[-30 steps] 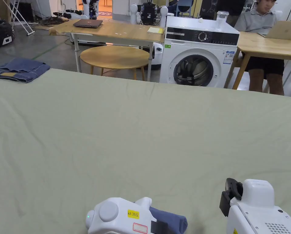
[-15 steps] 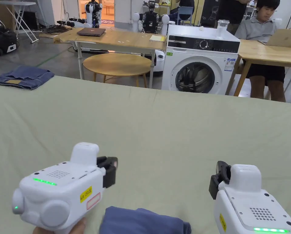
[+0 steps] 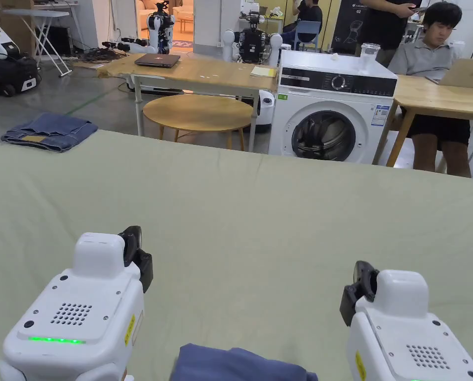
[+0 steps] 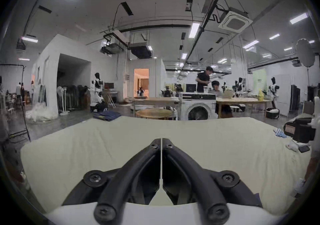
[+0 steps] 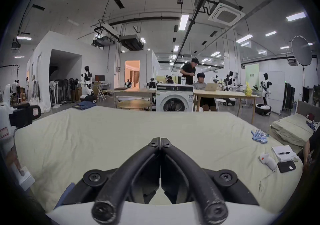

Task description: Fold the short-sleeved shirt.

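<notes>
Above the near end of the sheet-covered bed [image 3: 260, 218], the left gripper [image 4: 161, 142] and the right gripper [image 5: 160, 140] each hover with jaws pressed together and nothing between them, well apart from one another. Between them, at the near edge, lies the blue short-sleeved shirt [image 3: 230, 364] as a compact folded bundle, touched by neither. Judging by that, the fold looks done; any tidying should press the bundle flat and square its edges rather than lift it, lest the layers slip open.
</notes>
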The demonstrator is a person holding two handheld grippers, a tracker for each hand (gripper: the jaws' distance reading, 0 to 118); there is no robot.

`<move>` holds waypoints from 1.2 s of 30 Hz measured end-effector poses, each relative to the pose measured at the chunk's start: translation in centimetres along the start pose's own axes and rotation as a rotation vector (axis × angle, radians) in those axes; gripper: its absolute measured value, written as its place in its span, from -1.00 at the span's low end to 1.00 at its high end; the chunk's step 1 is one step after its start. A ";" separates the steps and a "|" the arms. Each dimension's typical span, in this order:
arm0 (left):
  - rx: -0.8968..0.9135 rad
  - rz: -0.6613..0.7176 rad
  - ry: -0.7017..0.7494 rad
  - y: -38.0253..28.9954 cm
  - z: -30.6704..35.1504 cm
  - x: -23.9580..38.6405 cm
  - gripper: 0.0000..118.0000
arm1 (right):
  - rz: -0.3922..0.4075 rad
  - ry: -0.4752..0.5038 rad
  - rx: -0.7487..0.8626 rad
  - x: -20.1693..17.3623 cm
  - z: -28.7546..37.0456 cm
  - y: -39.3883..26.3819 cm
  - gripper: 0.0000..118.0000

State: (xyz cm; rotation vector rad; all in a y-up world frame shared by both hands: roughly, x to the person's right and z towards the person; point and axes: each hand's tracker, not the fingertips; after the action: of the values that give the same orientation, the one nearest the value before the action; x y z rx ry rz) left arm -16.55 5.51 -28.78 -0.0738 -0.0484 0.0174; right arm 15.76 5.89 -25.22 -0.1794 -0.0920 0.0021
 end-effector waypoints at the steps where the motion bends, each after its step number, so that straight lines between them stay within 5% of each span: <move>1: -0.007 -0.004 -0.008 0.0 0.1 -0.2 -1.00 | -0.017 0.021 -0.032 0.0 0.5 -0.5 -1.00; 11: -0.118 0.029 -0.047 -2.1 0.9 -1.8 -1.00 | 0.061 0.216 -0.389 -4.4 2.7 -9.0 -1.00; 21: -0.442 0.188 -0.187 -6.5 2.9 -5.6 -1.00 | 0.138 0.121 -0.487 -6.3 0.1 -13.6 -1.00; 25: -0.603 0.294 -0.302 -8.0 2.4 -7.2 -0.98 | 0.112 0.123 -0.492 -5.9 0.0 -13.6 -1.00; 27: -0.701 0.399 -0.416 -8.6 1.6 -8.0 -0.72 | 0.097 0.129 -0.495 -5.6 -0.1 -13.5 -1.00; 29: -0.790 0.536 -0.508 -9.5 0.4 -8.9 -0.08 | 0.099 0.135 -0.497 -5.5 -0.1 -13.5 -1.00; 31: -0.848 0.686 -0.603 -10.5 -0.4 -9.7 -0.05 | 0.099 0.139 -0.500 -5.4 -0.1 -13.4 -1.00; 33: -0.869 0.802 -0.701 -11.6 -1.6 -10.3 0.28 | 0.094 0.144 -0.503 -5.3 -0.2 -13.4 -1.00; 36: -0.959 0.793 -0.771 -12.6 -3.3 -9.7 0.32 | 0.089 0.150 -0.507 -5.1 -0.3 -13.3 -1.00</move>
State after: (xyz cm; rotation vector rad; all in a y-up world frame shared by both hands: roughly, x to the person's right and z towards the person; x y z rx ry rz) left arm -25.89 -7.52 -31.57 -1.0414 -0.7978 0.8206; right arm 10.58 -7.30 -23.57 -0.6890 0.0678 0.0542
